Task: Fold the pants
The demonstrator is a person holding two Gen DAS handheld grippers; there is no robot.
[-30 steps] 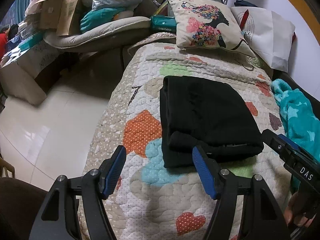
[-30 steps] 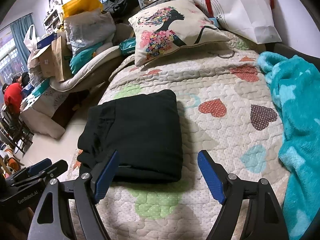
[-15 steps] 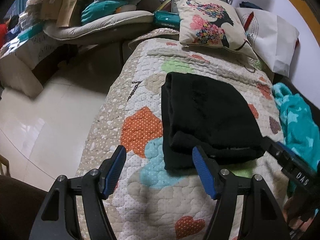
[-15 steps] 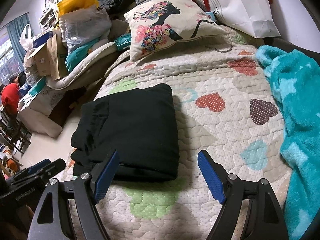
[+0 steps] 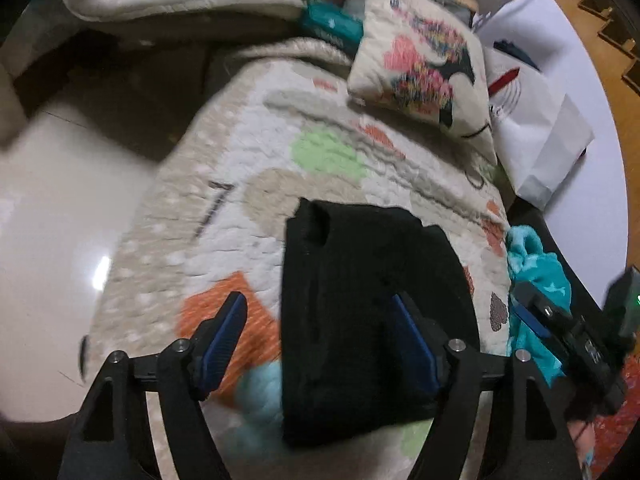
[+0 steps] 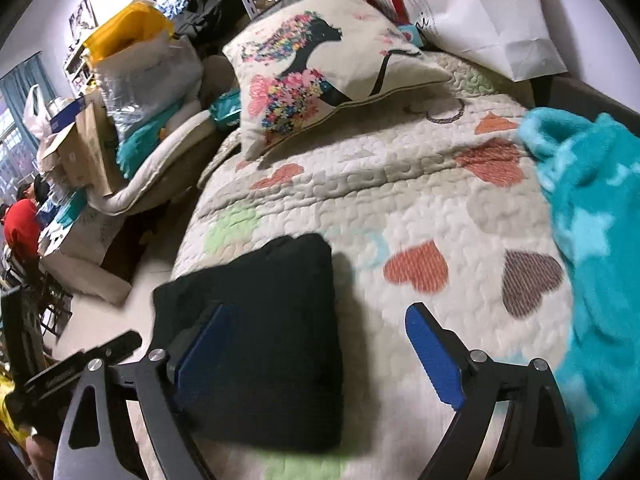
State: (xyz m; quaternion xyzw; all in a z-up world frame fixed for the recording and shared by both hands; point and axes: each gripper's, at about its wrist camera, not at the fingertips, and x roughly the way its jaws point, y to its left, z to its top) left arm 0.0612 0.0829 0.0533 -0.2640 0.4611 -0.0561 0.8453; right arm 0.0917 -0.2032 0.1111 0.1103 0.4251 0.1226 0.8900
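Note:
The black pants (image 5: 360,312) lie folded into a thick rectangle on the heart-patterned quilt (image 5: 248,184); they also show in the right wrist view (image 6: 272,344). My left gripper (image 5: 320,320) is open and empty, its jaws straddling the near left edge of the folded pants. My right gripper (image 6: 316,332) is open and empty, straddling the near right edge of the pants. The right gripper shows at the right edge of the left wrist view (image 5: 560,328), and the left gripper shows at the lower left of the right wrist view (image 6: 80,364).
A floral pillow (image 6: 320,56) and a white paper bag (image 6: 480,12) lie at the head of the bed. A teal fleece blanket (image 6: 592,248) is bunched on the right. Tiled floor (image 5: 52,220) and piled bags and boxes (image 6: 132,92) are on the left.
Both grippers have moved forward over the near edge of the folded pants, which now sit closer between the jaws. Both stay open.

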